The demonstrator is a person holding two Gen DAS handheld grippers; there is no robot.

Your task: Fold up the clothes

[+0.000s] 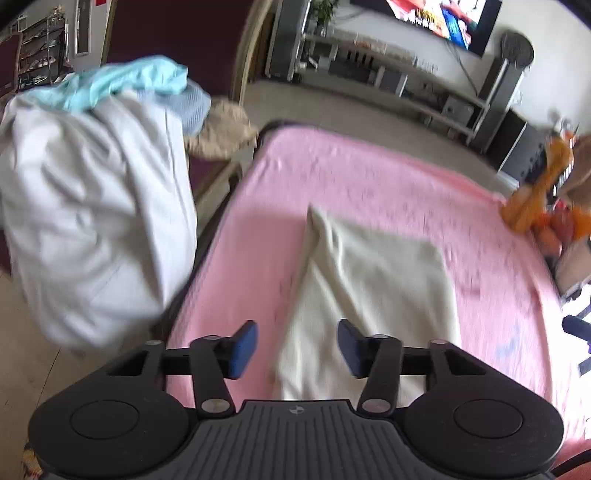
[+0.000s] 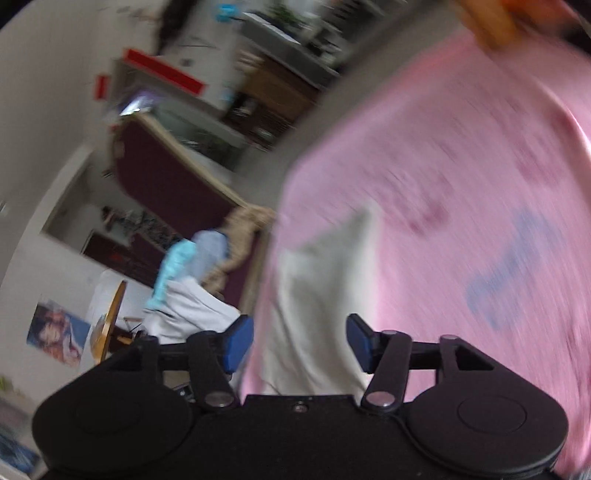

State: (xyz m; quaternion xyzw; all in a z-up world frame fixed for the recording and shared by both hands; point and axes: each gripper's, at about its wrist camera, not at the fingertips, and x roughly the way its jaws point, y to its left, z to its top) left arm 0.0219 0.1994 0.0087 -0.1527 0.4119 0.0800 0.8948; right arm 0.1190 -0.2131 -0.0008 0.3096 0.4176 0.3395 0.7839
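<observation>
One cream garment (image 1: 365,295) flat on the pink sheet (image 1: 369,177), long axis running away from both cameras, far corner tapering to a point, seemingly folded though blurred, left gripper (image 1: 297,349) and right gripper (image 2: 300,343) parted and empty above its near end.

pink sheet (image 1: 369,177) covers the bed; orange toy (image 1: 532,199) at its far right edge | TV (image 1: 443,18) on wall above a low shelf (image 1: 388,70); speaker (image 1: 506,85) beside it | poster (image 2: 59,332) on wall
</observation>
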